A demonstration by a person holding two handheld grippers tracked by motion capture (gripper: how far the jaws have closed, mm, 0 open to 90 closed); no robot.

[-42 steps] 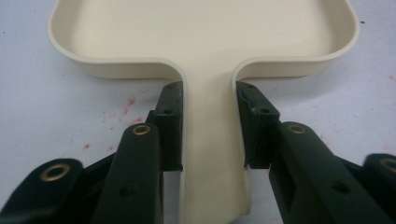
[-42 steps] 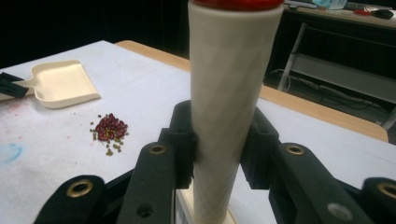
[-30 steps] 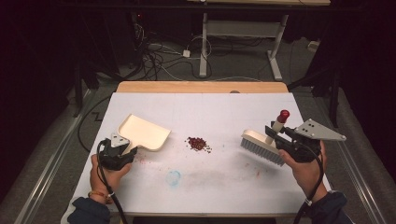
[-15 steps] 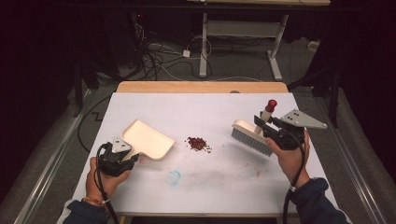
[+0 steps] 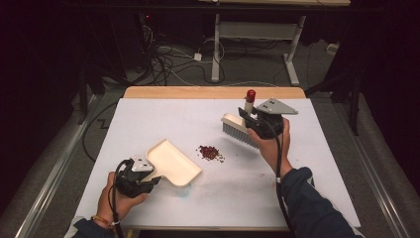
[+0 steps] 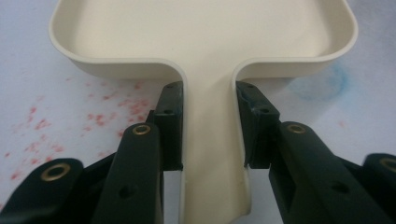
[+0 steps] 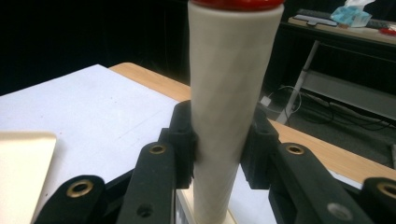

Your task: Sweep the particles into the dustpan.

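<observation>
Jaws around upright brush handle

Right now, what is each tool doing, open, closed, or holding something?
Left tool: closed on the handle of the cream dustpan.
Right tool: closed on the handle of the brush, held above the table.

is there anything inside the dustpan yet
Nothing: the cream dustpan shows a bare inner tray, and the red crumbs lie on the white table beside it. The tray's far lip is cut off in the left gripper view.
</observation>
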